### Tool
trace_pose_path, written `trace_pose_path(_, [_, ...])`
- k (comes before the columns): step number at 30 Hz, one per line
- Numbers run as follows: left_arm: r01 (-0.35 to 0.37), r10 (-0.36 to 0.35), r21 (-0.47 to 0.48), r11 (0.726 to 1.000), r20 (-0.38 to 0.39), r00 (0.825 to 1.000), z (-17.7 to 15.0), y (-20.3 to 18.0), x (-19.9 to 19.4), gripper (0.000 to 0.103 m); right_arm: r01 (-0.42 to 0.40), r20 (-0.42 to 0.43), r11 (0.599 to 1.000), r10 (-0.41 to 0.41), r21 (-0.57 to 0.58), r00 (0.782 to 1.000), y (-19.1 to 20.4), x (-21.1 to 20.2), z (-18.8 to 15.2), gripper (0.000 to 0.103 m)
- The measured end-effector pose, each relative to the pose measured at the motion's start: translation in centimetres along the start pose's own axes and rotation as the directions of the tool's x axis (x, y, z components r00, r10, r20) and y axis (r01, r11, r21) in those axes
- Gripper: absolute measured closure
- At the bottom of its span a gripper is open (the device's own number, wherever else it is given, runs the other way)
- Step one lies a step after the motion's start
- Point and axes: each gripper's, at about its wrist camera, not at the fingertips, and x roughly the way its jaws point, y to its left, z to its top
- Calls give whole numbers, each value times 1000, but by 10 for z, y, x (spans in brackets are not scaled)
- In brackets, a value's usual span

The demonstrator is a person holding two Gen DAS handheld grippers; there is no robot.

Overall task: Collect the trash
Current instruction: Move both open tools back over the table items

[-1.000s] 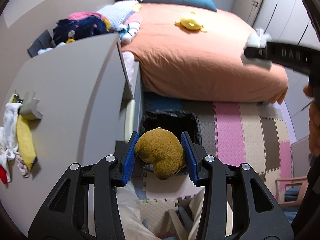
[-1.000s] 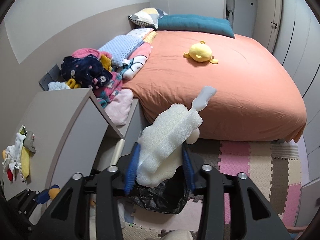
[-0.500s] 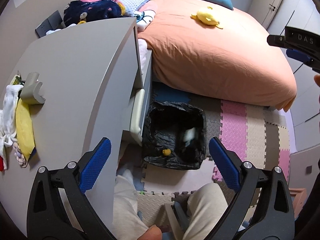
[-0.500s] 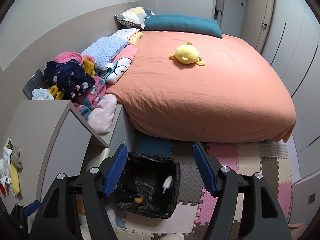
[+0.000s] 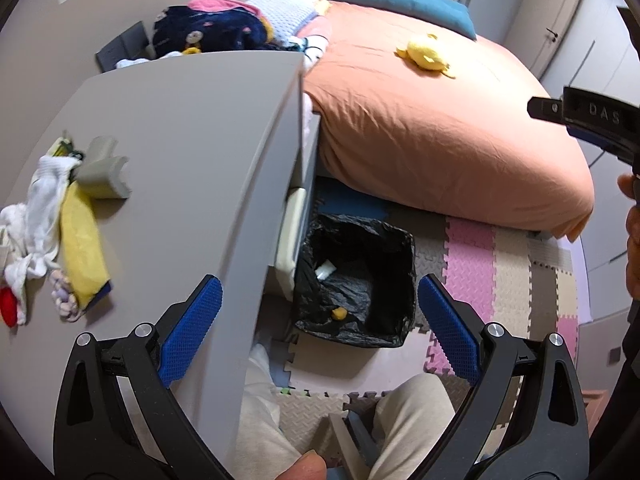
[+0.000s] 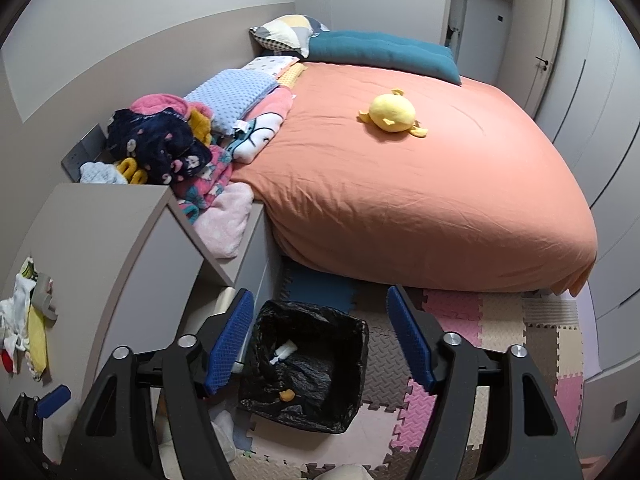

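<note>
A bin lined with a black bag (image 5: 394,256) (image 6: 352,344) stands on the floor beside the grey cabinet. Inside it lie a white piece (image 5: 325,269) (image 6: 285,350) and a small yellow-brown piece (image 5: 339,313) (image 6: 286,395). My left gripper (image 5: 318,322) is open and empty above the bin and the cabinet's edge. My right gripper (image 6: 320,340) is open and empty above the bin. On the cabinet top (image 5: 180,140) lie a grey foam piece (image 5: 105,170), a yellow item (image 5: 82,246) and white cloth (image 5: 38,208).
An orange bed (image 6: 420,196) with a yellow plush (image 6: 392,114) fills the room beyond the bin. Clothes (image 6: 160,146) are piled at the bed's left. Foam puzzle mats (image 6: 500,328) cover the floor. My legs (image 5: 400,432) are below the left gripper.
Both grippers opened. The brown lump left the left gripper and the white foam piece left the right one; both now lie in the bin. The left gripper has moved left over the cabinet.
</note>
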Motion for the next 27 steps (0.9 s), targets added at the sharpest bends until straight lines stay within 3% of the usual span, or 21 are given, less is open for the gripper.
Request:
trace_pose_path(12, [-43, 46, -88, 995, 32, 998, -17, 56, -22, 7, -45, 0, 994, 45, -95, 999, 63, -8, -15, 27])
trace_pose_path(27, [-108, 121, -215, 971, 46, 992, -46, 137, -45, 7, -121, -16, 972, 120, -201, 993, 150, -12, -29, 27])
